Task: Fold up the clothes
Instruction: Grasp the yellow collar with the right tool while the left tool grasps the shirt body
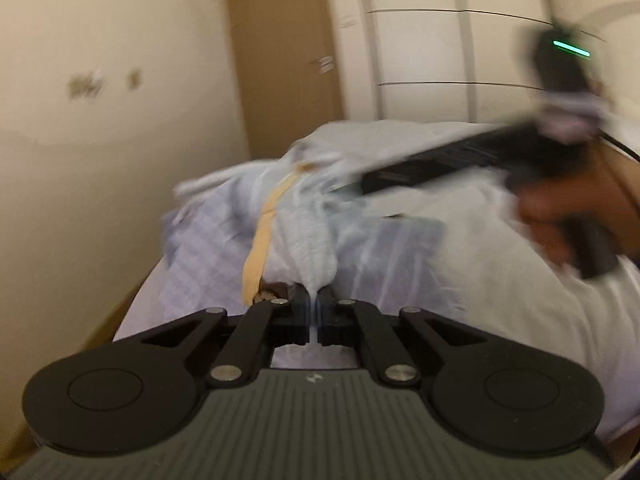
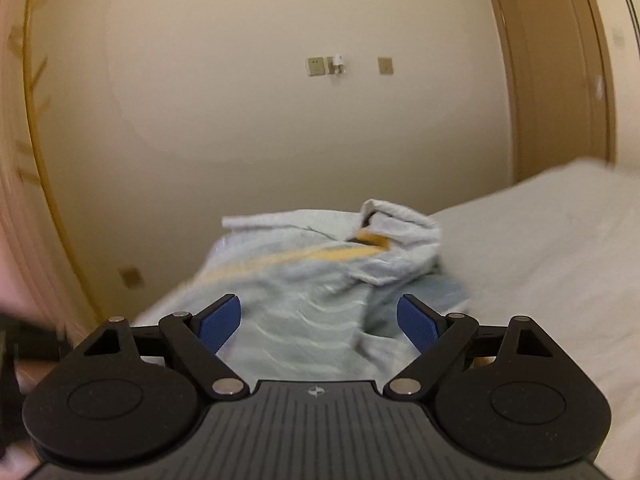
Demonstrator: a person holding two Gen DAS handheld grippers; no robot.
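Room: cream walls around you, a brown door (image 1: 284, 56) and pale wardrobe panels (image 1: 452, 48) in the left wrist view, wall sockets (image 2: 316, 66) high on the wall in the right wrist view
Bed: the white sheet (image 2: 540, 248) runs across both views and carries everything you are working on
Garment: the pale blue-grey garment (image 2: 304, 276) with a yellow-tan stripe (image 2: 320, 258) lies crumpled in a loose heap on the sheet, near the bed edge by the wall; one bunched end is raised off the heap toward your left tool
Left gripper: your left gripper (image 1: 313, 312) has its jaws pressed together, pinching that bunched end of the cloth, which fans out ahead of the fingers
Right gripper: your right gripper (image 2: 319, 324) hangs just above the near side of the heap with its jaws spread wide, blue pads (image 2: 222, 322) bare, nothing between them; you cannot tell whether they touch the cloth
Hand: in the left wrist view your right hand (image 1: 560, 216) grips the blurred black tool
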